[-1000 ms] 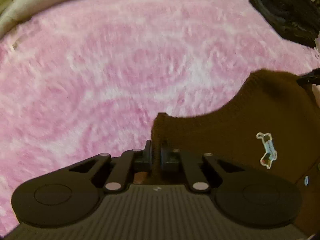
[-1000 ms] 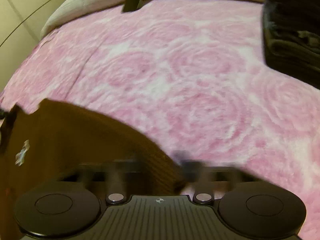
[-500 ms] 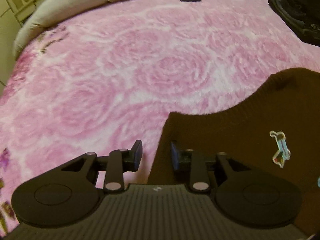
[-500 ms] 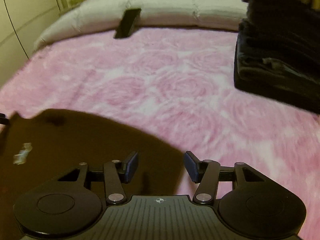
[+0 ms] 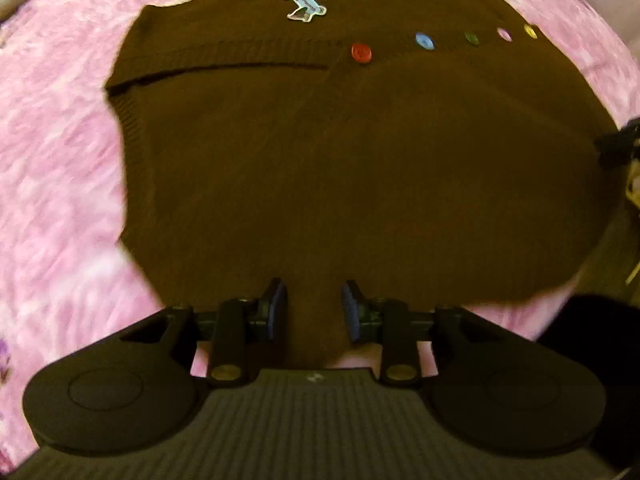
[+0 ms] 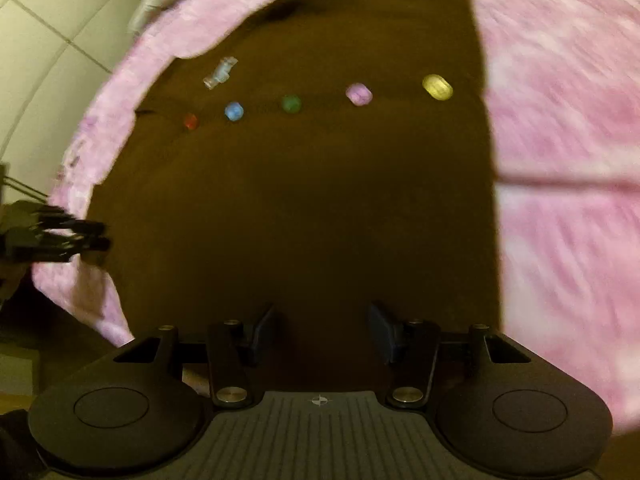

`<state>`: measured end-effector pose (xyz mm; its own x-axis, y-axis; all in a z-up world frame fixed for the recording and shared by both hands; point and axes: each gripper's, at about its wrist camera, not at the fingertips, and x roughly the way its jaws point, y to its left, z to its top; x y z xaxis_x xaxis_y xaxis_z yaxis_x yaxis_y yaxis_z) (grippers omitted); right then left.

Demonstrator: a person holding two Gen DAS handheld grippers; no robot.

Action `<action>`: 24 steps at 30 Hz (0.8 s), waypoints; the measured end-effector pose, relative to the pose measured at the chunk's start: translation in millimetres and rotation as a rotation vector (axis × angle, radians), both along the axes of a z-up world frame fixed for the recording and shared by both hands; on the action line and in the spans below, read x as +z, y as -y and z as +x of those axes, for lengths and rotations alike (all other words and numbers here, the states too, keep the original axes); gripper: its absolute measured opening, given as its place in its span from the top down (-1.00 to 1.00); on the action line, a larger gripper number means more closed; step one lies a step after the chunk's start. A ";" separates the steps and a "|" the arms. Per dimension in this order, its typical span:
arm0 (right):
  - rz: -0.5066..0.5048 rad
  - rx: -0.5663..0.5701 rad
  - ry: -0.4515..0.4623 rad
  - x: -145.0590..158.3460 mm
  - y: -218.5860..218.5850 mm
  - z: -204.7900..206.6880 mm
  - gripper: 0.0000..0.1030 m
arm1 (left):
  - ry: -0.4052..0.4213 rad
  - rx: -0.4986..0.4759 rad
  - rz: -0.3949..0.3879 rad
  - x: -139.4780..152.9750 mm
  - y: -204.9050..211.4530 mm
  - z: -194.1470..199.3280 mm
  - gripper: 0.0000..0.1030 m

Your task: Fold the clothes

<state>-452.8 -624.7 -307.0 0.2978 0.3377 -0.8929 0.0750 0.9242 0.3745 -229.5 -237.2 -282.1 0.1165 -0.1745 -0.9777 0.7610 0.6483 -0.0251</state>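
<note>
A brown knit cardigan [image 5: 340, 160] lies flat on the pink blanket, with a small patch [image 5: 305, 7] and a row of coloured buttons [image 5: 424, 41]. It also shows in the right wrist view [image 6: 312, 200]. My left gripper [image 5: 314, 306] is open and empty over the cardigan's near edge. My right gripper [image 6: 322, 324] is open and empty over another edge of it. The left gripper shows at the left edge of the right wrist view [image 6: 60, 232]; the right one shows at the right edge of the left wrist view [image 5: 620, 144].
A pink fluffy blanket [image 5: 56, 168] covers the bed under the cardigan and shows in the right wrist view too [image 6: 568, 200]. A pale panelled wall [image 6: 48, 40] stands at the far left. The bed's edge drops off at the lower left [image 6: 80, 304].
Both grippers have let go of the cardigan, opened, and pulled back and tilted down; the whole garment now lies flat in view with its buttons showing.
</note>
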 end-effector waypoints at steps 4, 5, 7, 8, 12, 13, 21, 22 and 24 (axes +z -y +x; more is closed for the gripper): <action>-0.073 -0.007 -0.046 10.0 -5.7 -4.2 -0.05 | 0.006 0.022 0.027 8.5 -30.1 -7.9 0.46; -0.099 -0.006 -0.051 13.9 -9.4 -1.9 -0.05 | 0.010 0.032 0.033 11.5 -33.9 -6.7 0.48; -0.141 -0.017 -0.051 22.9 -15.6 0.8 -0.06 | 0.017 0.053 0.045 17.4 -41.3 -4.2 0.48; -0.157 -0.030 -0.046 28.7 -19.8 1.5 -0.12 | 0.017 0.069 0.039 21.3 -44.6 -2.3 0.47; -0.208 -0.095 -0.011 58.5 -39.3 14.0 -0.72 | 0.023 0.105 0.012 42.3 -47.1 3.7 0.36; -0.208 -0.104 -0.004 66.0 -42.5 14.9 -0.72 | 0.023 0.117 -0.004 49.8 -49.0 5.3 0.32; -0.325 -0.181 -0.054 111.7 -77.9 11.5 -0.92 | 0.015 0.122 -0.064 99.1 -69.6 25.6 -0.56; -0.335 -0.198 -0.055 117.3 -81.4 8.7 -0.92 | 0.016 0.115 -0.064 103.2 -73.2 28.7 -0.59; -0.359 -0.244 -0.059 128.8 -87.3 2.1 -0.92 | 0.015 0.104 -0.070 111.5 -81.7 34.5 -0.71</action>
<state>-450.7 -537.4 -178.2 0.2753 -0.0713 -0.9587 0.3187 0.9476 0.0211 -195.0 -155.5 -170.6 0.1525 -0.2281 -0.9616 0.6903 0.7209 -0.0616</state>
